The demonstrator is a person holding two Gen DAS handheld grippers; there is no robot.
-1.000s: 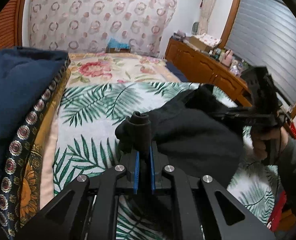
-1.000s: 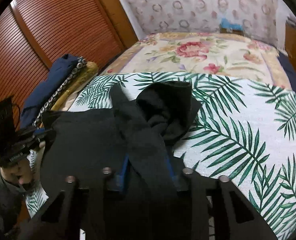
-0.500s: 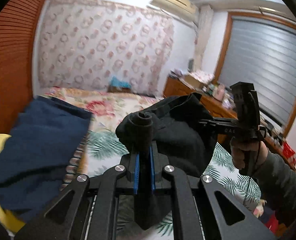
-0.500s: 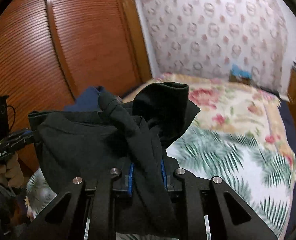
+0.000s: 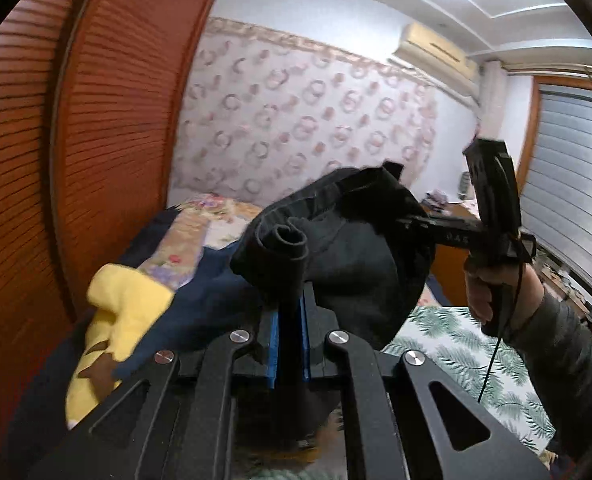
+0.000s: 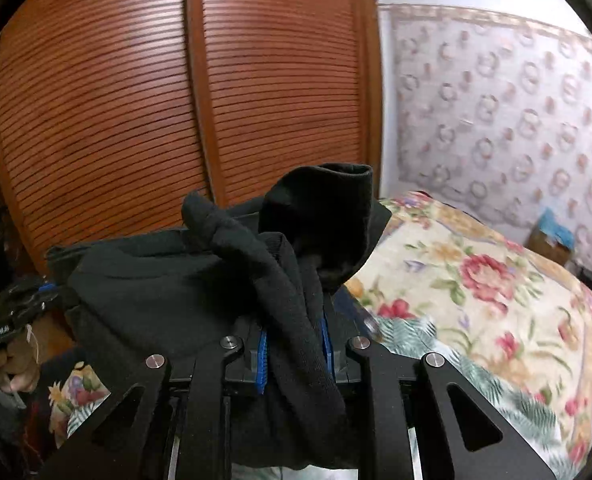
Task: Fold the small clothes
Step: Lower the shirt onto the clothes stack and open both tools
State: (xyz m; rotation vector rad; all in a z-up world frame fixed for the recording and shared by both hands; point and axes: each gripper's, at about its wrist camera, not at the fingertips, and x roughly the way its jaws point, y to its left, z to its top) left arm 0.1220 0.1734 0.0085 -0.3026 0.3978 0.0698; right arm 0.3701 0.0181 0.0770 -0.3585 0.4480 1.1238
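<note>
A black garment [image 5: 360,264] hangs in the air between my two grippers, well above the bed. My left gripper [image 5: 290,300] is shut on a rolled black edge of it. My right gripper [image 6: 294,328] is shut on another bunched edge of the same garment [image 6: 168,280]. The right gripper also shows in the left wrist view [image 5: 492,216], held in a hand at the right. The left gripper shows at the far left of the right wrist view [image 6: 12,312]. The cloth between them sags in folds.
A bed with a palm-leaf sheet [image 5: 456,344] and a floral blanket [image 6: 476,288] lies below. A navy cloth [image 5: 200,308] and a yellow cloth [image 5: 124,312] lie at the left. Wooden louvred wardrobe doors [image 6: 136,100] stand close by.
Both grippers have lifted the black garment from the bed high into the air and swung towards the wardrobe. Both stay shut on it.
</note>
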